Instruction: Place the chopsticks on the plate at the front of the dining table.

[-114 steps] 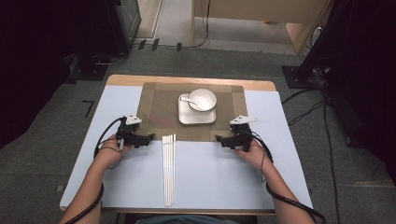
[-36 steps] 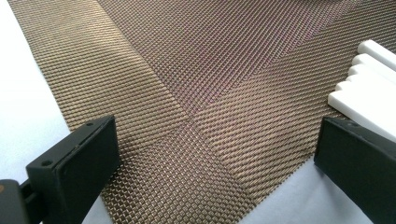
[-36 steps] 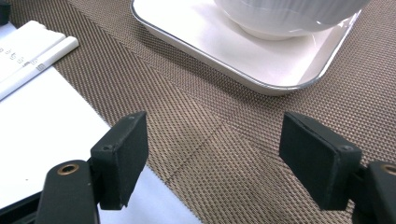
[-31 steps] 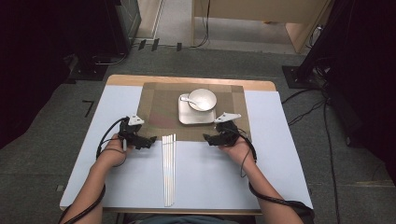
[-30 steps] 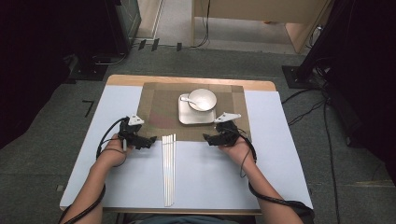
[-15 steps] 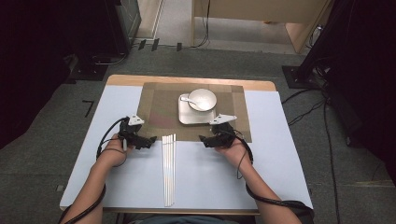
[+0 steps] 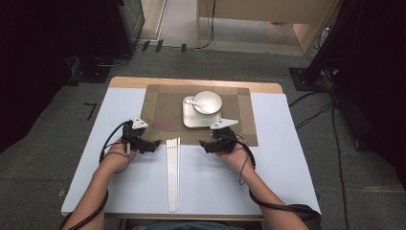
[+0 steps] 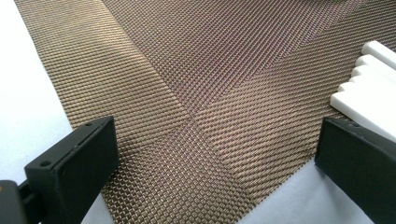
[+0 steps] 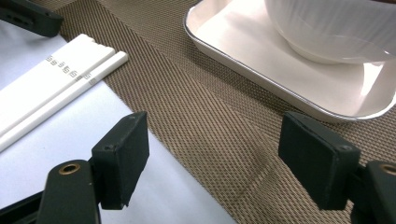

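The long white chopsticks lie side by side on the pale blue table, between the two hands; their far tips just reach the near edge of the brown woven placemat. The left gripper sits just left of the chopsticks, jaws wide apart, holding nothing; the right gripper sits to their right, near the square white plate, jaws wide apart too, nothing between them. A round white bowl stands on the plate.
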`<state>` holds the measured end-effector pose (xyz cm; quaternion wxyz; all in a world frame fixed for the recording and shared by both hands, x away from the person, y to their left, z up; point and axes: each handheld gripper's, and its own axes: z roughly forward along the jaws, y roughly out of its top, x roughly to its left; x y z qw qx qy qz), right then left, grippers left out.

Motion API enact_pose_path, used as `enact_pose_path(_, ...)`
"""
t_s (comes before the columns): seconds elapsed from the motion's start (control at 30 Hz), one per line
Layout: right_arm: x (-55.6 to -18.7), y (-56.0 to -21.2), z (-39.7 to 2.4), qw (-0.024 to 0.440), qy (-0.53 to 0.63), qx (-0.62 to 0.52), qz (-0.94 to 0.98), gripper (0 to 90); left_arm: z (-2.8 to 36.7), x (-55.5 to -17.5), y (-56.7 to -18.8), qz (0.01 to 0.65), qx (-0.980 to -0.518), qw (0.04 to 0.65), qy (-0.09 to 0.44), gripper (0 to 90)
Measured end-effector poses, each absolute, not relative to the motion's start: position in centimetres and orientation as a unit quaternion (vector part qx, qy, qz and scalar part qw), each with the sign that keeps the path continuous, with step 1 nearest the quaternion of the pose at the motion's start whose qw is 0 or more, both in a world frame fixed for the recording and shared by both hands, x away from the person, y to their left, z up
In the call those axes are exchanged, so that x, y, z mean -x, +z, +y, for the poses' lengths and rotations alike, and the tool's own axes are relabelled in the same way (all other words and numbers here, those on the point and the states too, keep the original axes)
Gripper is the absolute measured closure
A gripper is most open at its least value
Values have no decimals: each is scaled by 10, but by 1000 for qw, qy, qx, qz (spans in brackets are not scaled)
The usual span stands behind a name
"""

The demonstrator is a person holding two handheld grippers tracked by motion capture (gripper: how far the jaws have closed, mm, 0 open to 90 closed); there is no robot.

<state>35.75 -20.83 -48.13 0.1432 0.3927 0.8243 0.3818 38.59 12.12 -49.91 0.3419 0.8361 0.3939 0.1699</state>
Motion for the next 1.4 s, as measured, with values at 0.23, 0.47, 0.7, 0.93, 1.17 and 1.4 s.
enact_pose_path(0.23,-358,-482,-204,142,382,-389,826,245,122,-386,-499,394,-836,343,170,0)
enact_pose_path(0.47,-358,-483,-199,143,382,-383,829,245,122,-386,-499,394,-836,343,170,0)
enact_pose_path(0.7,-358,-485,-192,143,382,-376,832,245,122,-386,-499,394,-836,343,170,0)
enact_pose_path(0.93,-357,-485,-187,139,385,-371,834,245,122,-386,-499,394,-835,343,170,0)
enact_pose_path(1.17,-357,-487,-181,139,380,-367,838,251,122,-386,-499,394,-835,344,171,0)
enact_pose_path(1.4,-356,-488,-177,138,382,-363,838,251,122,-386,-499,394,-835,344,171,0)
